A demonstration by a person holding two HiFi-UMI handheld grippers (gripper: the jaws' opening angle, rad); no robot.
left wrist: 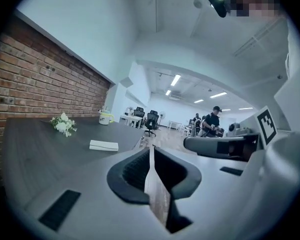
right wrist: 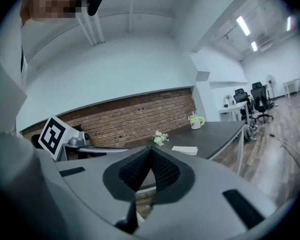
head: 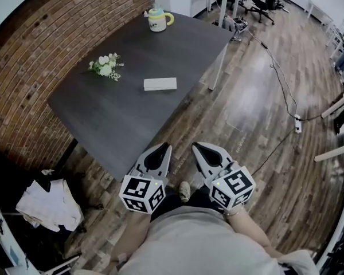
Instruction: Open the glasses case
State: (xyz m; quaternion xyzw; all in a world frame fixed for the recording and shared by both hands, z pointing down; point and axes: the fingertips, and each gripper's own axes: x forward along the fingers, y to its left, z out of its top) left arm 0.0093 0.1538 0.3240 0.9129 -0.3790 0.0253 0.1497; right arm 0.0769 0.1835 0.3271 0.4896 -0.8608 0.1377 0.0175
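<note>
Brick wall (head: 57,33) with a big dark table (head: 97,119) along it. Left gripper (head: 164,148) and right gripper (head: 197,146) side by side by its near corner, both pinched shut with nothing in them. Small white glasses case (head: 160,84) flat and closed mid-table, well apart from both.

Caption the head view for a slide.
Left tool and right tool, both shut, before a table with a case, flowers and a cup.

Ahead of me a dark table (head: 132,113) stands beside a brick wall (head: 40,56) on a wooden floor (head: 258,102). A yellow-handled mug (head: 158,20) sits at its far end, white flowers (head: 106,66) nearer the wall.
</note>
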